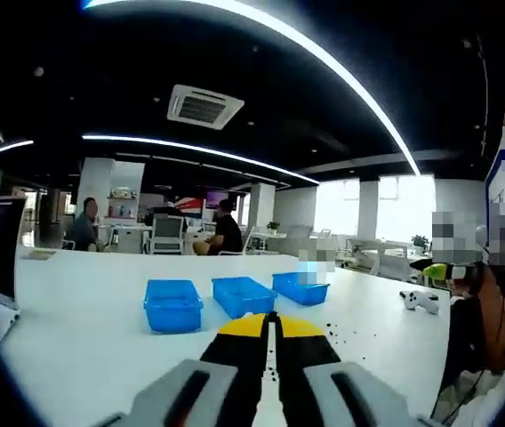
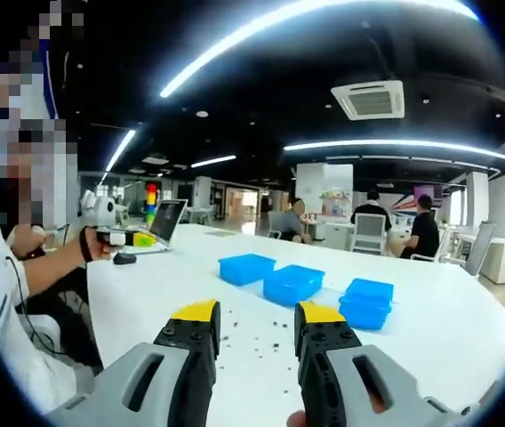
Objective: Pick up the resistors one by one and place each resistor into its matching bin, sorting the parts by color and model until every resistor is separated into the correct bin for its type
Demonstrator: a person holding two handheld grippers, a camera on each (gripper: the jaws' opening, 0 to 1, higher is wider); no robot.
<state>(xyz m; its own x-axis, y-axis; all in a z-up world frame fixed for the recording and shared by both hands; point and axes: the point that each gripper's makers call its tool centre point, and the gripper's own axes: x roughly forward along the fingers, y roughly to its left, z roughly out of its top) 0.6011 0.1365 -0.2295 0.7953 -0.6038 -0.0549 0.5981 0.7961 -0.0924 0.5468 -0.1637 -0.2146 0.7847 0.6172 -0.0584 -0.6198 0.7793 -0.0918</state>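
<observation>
- The left tongs (image 1: pixel 273 331) were closed, jaws pressed together with nothing between them.
- The right tongs (image 2: pixel 252 325) stood wide open and empty.
- Small dark resistors (image 2: pixel 251 331) lay scattered on the white tabletop (image 2: pixel 430 325), just beyond both tongs' tips.
- Three blue bins (image 1: pixel 172 304) stood in a row farther along, beyond the resistors.

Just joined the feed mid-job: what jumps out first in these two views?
Three blue bins stand in a row on the white table, beyond a scatter of small dark resistors. The right gripper is open above that scatter, while the left gripper is shut. Bright ceiling light strips arc overhead.
</observation>
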